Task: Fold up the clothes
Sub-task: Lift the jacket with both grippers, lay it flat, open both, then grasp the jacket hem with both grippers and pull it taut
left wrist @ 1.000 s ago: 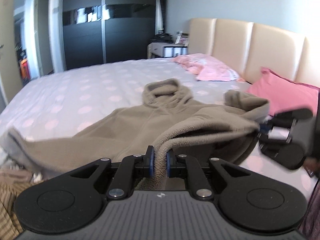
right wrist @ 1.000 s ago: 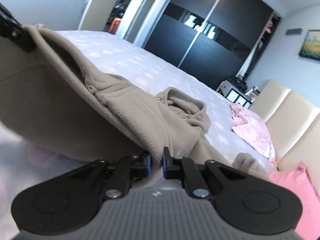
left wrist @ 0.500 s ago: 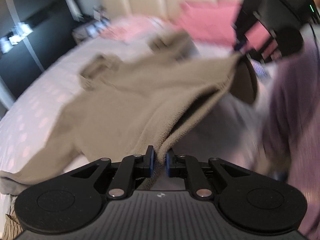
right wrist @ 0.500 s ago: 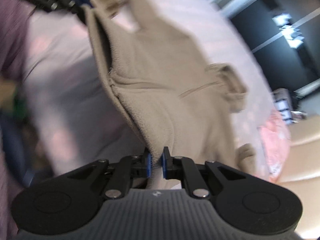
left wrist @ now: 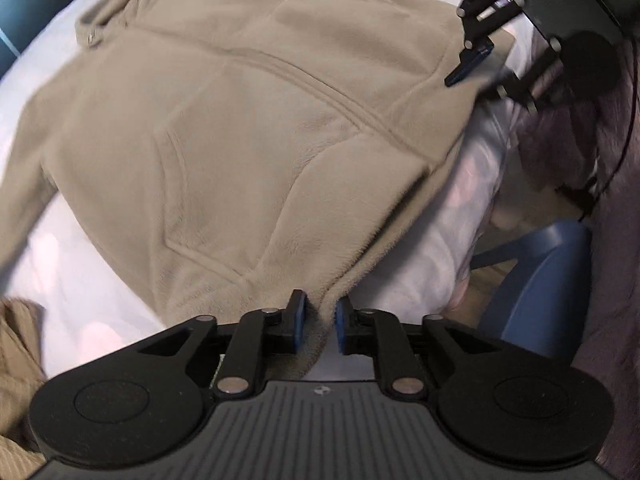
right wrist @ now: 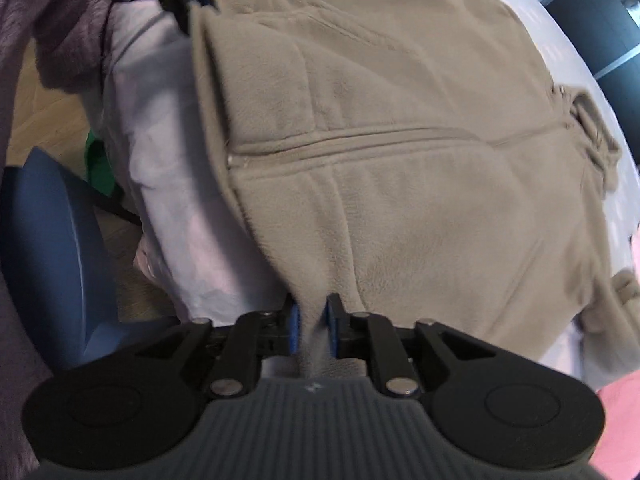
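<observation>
Both grippers loosen on the hem of a fleece spread front-up on the bed.

The left gripper (left wrist: pixel 318 322) has just been opening; its blue pads (left wrist: pixel 298 320) stand a little apart with the hem of the fleece (left wrist: pixel 248 120) between them, and a gap shows beside the right pad, so the cloth is no longer pinched. The right gripper (right wrist: pixel 311 328) has also just been opening, wider: the other hem corner hangs loose between its pads (right wrist: pixel 295 328), touching neither firmly. The fleece lies flat, zipper (right wrist: pixel 360 140) closed and uppermost, collar away from the person, hem at the edge of the bed (left wrist: pixel 432 280). A blue chair (right wrist: pixel 52 240) stands just beside the bed, and a purple sleeve (left wrist: pixel 616 240) shows at the side.
</observation>
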